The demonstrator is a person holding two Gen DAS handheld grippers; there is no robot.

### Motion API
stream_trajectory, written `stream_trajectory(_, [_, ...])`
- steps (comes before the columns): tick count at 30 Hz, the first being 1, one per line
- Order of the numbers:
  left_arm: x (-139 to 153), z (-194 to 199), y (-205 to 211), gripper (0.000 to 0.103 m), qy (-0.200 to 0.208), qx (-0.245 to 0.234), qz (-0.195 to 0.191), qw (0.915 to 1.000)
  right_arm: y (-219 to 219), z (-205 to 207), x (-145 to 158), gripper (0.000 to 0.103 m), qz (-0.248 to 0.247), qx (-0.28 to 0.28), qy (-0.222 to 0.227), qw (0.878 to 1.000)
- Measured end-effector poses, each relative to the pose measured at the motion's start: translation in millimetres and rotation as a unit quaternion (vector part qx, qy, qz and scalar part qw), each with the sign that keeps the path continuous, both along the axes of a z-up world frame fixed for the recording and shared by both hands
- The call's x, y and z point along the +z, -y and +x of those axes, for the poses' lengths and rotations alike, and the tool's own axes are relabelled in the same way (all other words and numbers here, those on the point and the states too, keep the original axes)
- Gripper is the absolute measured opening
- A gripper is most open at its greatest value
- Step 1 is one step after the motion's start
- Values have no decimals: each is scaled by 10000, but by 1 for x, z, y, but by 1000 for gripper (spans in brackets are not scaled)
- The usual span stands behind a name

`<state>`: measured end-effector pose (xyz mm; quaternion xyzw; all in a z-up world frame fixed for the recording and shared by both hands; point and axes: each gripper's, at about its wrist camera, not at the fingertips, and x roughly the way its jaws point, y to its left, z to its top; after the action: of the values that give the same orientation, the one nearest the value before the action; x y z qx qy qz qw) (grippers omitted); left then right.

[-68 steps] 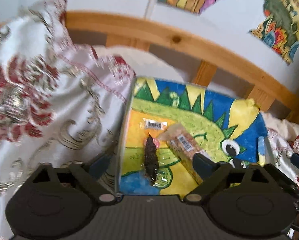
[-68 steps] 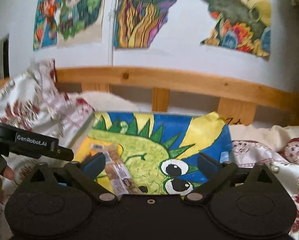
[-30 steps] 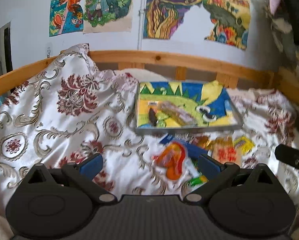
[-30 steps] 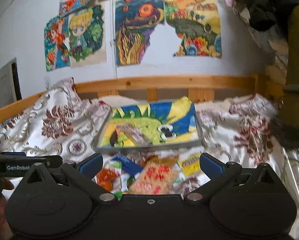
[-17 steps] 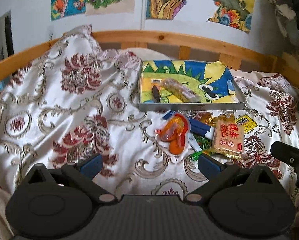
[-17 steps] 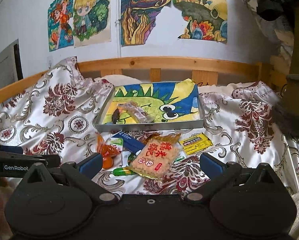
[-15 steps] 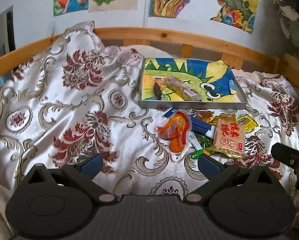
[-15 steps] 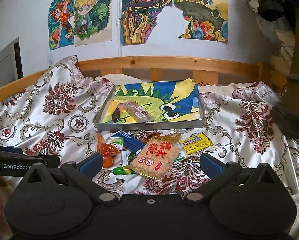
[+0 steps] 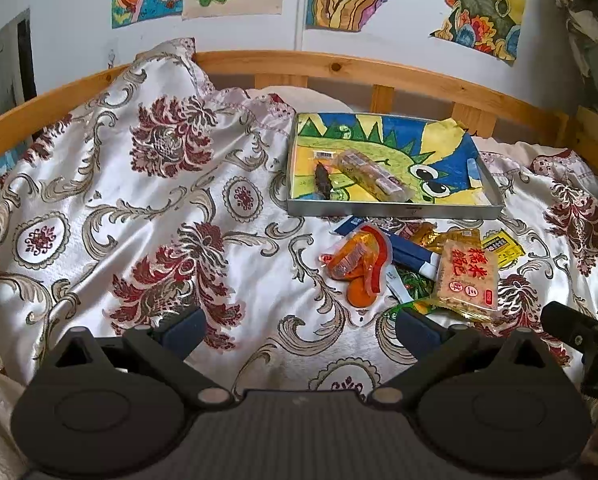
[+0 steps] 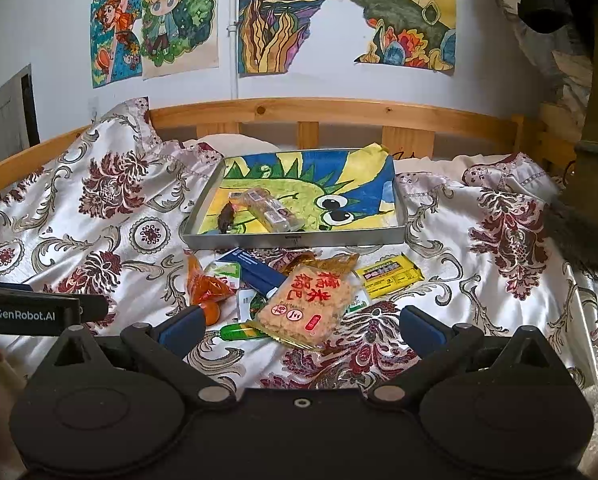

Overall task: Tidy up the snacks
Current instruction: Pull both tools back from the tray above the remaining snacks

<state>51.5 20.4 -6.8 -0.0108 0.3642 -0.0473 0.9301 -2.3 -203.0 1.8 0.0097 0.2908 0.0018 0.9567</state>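
Bedspread [image 9: 147,216] bears one tray [image 9: 395,211] with two snacks; both claws [image 9: 299,326] [image 10: 299,322] gape empty.

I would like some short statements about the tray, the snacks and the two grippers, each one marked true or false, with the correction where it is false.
1. The metal tray holds two snacks, a long clear-wrapped bar and a small dark piece. True.
2. The rice cracker pack lies inside the tray. False: it lies on the bedspread, in the pile in front of the tray.
3. The right gripper is open and holds nothing. True.
4. The left gripper is shut on the orange pouch. False: it is open and empty, and the pouch lies on the bedspread.
5. The yellow packet lies outside the tray. True.
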Motion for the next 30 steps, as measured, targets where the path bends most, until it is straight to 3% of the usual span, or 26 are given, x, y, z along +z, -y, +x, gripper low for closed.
stream_trajectory(4, [1,2,3,102,-6,-99,-71,9999,3,5,1,102,31,-114,-78,9999])
stream_trajectory(9, [2,6,12,102,-23,-196,109,9997,6,11,1,102,67,-191,-188,9996])
stream_trajectory(16, [-1,23,13,102,-390,-161,99,9991,9,22,2,102,143,-198,-388,9989])
stream_trajectory(20, [1,30,13,102,-362,-244,91,9990,14,28,4,102,382,-159,-475,9980])
stream_trajectory(30, [5,53,25,102,-298,-569,397,9971,13,46,12,102,292,173,-465,9983])
